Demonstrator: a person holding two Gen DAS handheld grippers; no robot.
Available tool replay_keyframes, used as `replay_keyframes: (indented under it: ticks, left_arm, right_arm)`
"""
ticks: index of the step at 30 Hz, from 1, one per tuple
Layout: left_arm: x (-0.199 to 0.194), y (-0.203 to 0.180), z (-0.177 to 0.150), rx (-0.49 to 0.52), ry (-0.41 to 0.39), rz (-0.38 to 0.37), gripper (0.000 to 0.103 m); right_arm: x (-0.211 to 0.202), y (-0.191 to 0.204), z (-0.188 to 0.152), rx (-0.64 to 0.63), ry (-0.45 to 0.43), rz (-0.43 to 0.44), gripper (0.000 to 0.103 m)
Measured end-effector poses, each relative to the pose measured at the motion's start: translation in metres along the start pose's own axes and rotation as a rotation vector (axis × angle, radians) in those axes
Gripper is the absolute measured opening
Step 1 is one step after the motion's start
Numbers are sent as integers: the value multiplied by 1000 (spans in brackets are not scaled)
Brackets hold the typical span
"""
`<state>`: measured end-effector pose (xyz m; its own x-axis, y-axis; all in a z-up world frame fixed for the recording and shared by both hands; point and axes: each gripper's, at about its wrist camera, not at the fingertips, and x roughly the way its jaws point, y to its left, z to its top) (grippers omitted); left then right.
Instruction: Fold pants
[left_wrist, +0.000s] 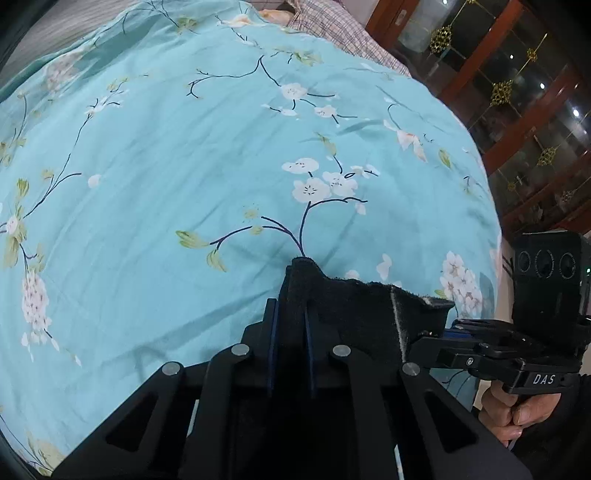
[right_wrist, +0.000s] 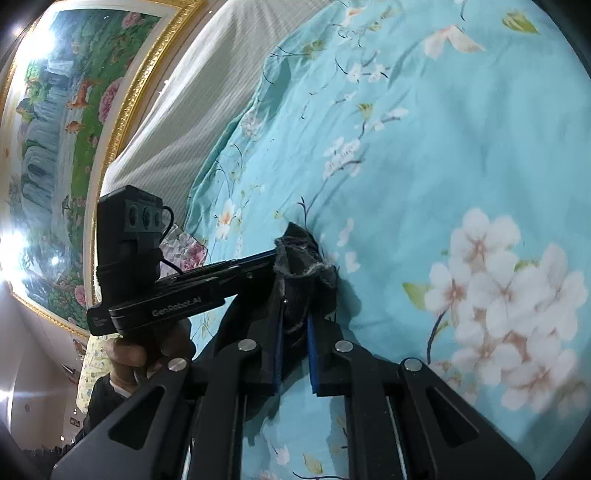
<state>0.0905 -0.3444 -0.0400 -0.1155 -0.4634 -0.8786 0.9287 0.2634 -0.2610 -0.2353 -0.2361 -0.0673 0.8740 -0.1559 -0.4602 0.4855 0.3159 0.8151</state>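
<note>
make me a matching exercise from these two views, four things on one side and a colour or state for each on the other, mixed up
Things:
1. pants
2. bedspread
3. picture frame
4. left tool

Colour or state:
A. gold and ornate
B. turquoise with white blossoms
C. shut on dark fabric
D. dark cloth with a frayed edge, pinched at both ends

Pairs: 1-D, 2-B, 3-A, 4-C

The right tool is shut on the same pants, so the cloth spans the two tools above the bedspread.

You worked over a teal floral bedspread (left_wrist: 184, 155), a glass-fronted wooden cabinet (left_wrist: 517, 92) and gilt-framed painting (right_wrist: 55, 129) nearby.
</note>
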Motion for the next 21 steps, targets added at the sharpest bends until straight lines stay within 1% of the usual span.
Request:
replay_keyframes:
  ticks: [2, 4, 6, 8, 9, 11, 17, 21]
  left_arm:
    - [-6, 2, -5, -16, -16, -13, 10]
    - [-15, 2, -11, -31, -44, -29, 10]
    - [-26, 0, -16, -36, -67, -36, 10]
    - [-43, -2, -23, -41, -106, -45, 10]
    - [-50, -2, -26, -46, -124, -49, 10]
    - [-67, -3, -33, -57, -166, -59, 10]
    - [-124, 5, -68, -109, -292, -47, 10]
    - [-157, 14, -100, -162, -371, -21, 10]
  right_arm:
    - [0, 2, -4, -7, 9, 15, 12]
    - [-1, 3, -5, 3, 12, 59, 12]
    - [-2, 7, -4, 14, 22, 126, 12]
    - [-4, 13, -3, 17, 38, 183, 12]
    - [-4, 20, -3, 7, 51, 222, 12]
    - [-6, 32, -3, -18, 63, 262, 12]
    - [5, 71, -11, -64, 131, 380, 12]
    - [22, 95, -19, -83, 203, 446, 12]
